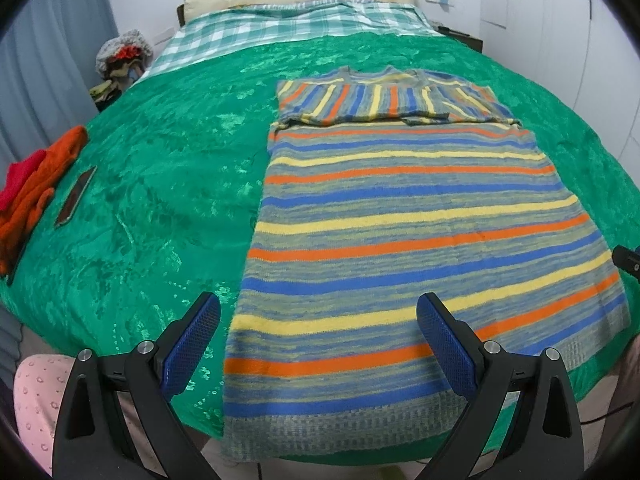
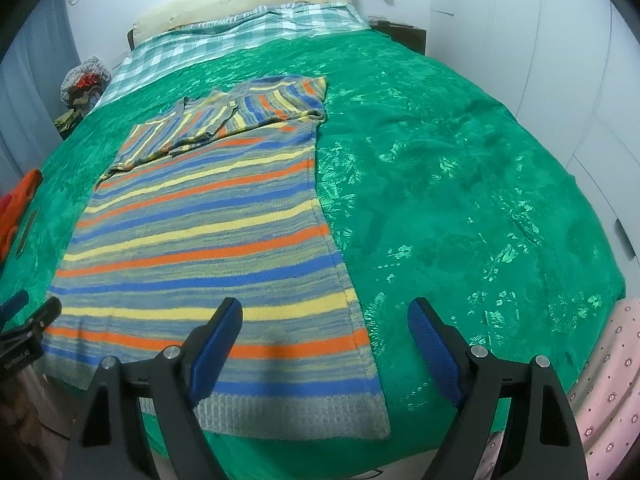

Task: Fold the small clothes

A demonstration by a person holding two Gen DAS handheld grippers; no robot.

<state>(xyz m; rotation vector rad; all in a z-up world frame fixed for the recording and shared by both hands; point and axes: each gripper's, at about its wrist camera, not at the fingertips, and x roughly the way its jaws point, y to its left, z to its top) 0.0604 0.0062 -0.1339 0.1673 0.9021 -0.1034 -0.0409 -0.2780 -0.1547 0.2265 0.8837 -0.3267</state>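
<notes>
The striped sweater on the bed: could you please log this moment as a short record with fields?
garment: striped sweater, lying flat on the green bedspread, hem at the near edge
fold state: both sleeves already folded across the chest; body not yet folded
left claw: open, above the sweater's near left corner, holding nothing
right claw: open, above the sweater's near right corner, holding nothing
other items: orange cloth and a dark flat object at the bed's left edge
</notes>
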